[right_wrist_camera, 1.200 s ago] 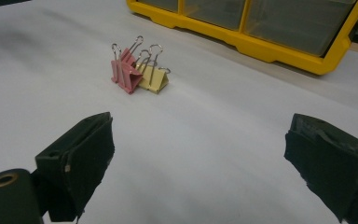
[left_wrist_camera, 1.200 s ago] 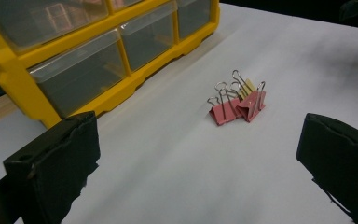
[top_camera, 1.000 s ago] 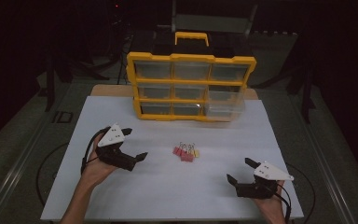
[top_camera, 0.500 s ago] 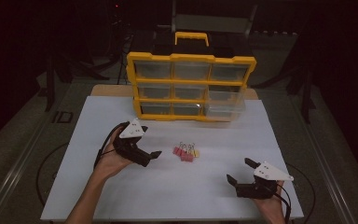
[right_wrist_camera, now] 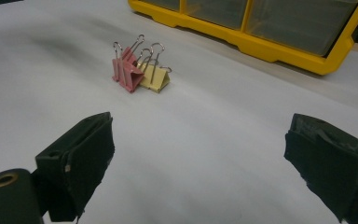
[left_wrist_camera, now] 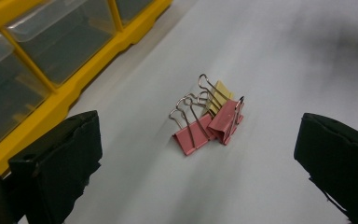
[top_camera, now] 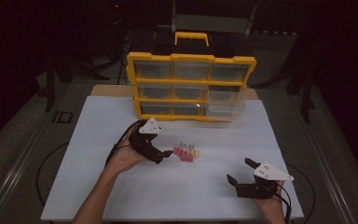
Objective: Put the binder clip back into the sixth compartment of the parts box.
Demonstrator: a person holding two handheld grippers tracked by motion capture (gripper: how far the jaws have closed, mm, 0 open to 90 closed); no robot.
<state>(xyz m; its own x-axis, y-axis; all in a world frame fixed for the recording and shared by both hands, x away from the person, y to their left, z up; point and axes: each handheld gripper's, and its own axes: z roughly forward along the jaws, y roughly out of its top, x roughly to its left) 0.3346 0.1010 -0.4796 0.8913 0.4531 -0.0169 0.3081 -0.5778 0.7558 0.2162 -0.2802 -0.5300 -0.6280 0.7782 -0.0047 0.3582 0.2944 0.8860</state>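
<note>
Left gripper (top_camera: 167, 155) now closer to binder clips (top_camera: 185, 151), jaws spread wide, right gripper (top_camera: 239, 171) unmoved, agape, nothing grasped

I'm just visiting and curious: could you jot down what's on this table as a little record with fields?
Surface: white table
Small items: cluster of binder clips, pink and yellow, lying together
Storage: yellow drawer organizer at the far side, one lower right drawer pulled out
Left gripper: fingers open, right beside the clips, not touching
Right gripper: fingers open, near the table's front edge, holding nothing
</note>
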